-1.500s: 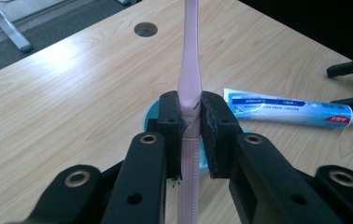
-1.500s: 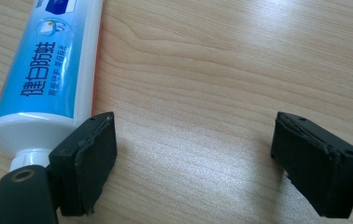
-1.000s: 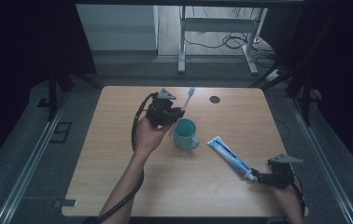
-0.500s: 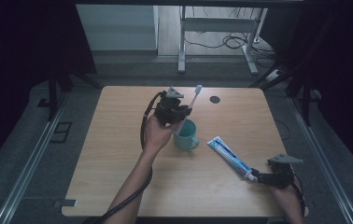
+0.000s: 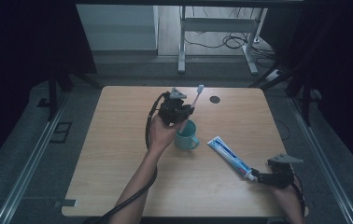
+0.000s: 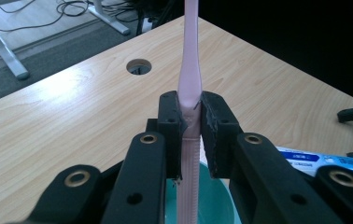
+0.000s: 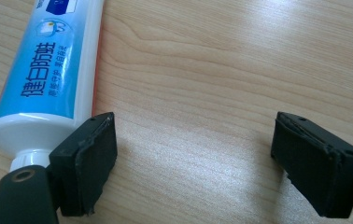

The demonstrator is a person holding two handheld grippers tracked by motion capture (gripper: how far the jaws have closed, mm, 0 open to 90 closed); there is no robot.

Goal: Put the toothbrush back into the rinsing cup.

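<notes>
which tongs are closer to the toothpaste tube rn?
Right. The right tongs sit open at the toothpaste tube cap end; the left tongs hold a toothbrush above the mug.

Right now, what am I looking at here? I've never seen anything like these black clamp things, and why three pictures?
No robot here: a person holds a hand-held clamp in each hand. The high view looks down on the wooden table. The other two pictures come from small cameras riding on each tool, looking along its black jaws.

The left tool is shut on a pink toothbrush, held upright over a teal mug; its own view shows the handle pinched between the jaws. The right tool rests near the table's front edge with its jaws wide open, beside the cap end of a toothpaste tube lying flat. It grips nothing. A round hole sits near the table's far edge.
</notes>
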